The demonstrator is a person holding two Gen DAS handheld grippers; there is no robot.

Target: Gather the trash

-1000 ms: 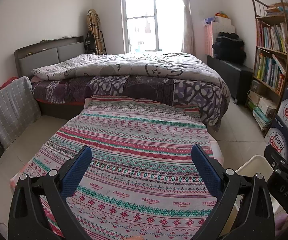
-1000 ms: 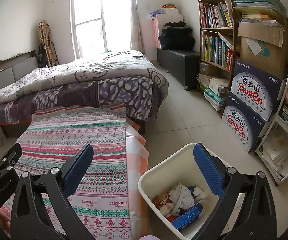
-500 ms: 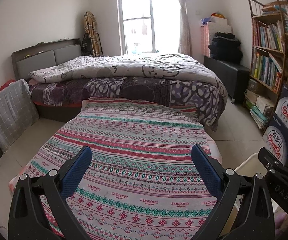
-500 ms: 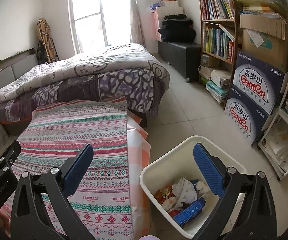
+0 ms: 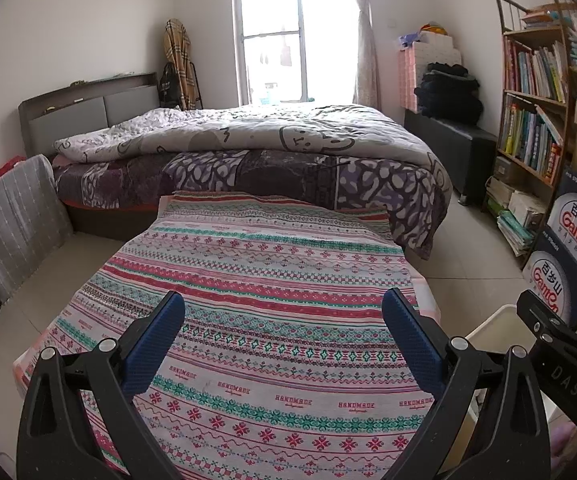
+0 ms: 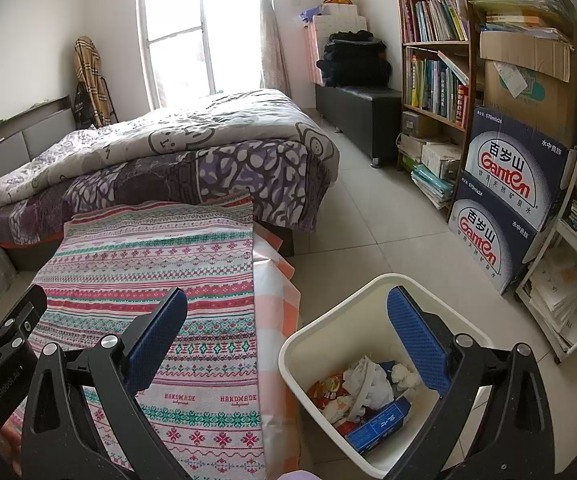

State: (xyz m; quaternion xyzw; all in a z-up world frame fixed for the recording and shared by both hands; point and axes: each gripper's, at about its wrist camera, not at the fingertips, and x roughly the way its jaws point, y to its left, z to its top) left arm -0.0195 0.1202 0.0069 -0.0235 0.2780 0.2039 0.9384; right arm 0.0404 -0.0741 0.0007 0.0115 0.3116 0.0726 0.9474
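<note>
Ahead of both pairs of jaws, beyond the cloth: a bed [image 5: 248,152] under a grey quilt. Beneath the left gripper [image 5: 282,340], jaws spread wide and holding nothing: a patterned tablecloth [image 5: 264,280], bare between the blue pads. Under the right gripper [image 6: 286,332], jaws likewise released and empty: a white bin [image 6: 328,328] just right of the cloth's edge, its right pad over the rim. Inside the bin, below and between the right jaws: trash [image 6: 364,392] — crumpled paper, a red wrapper, a blue box.
</note>
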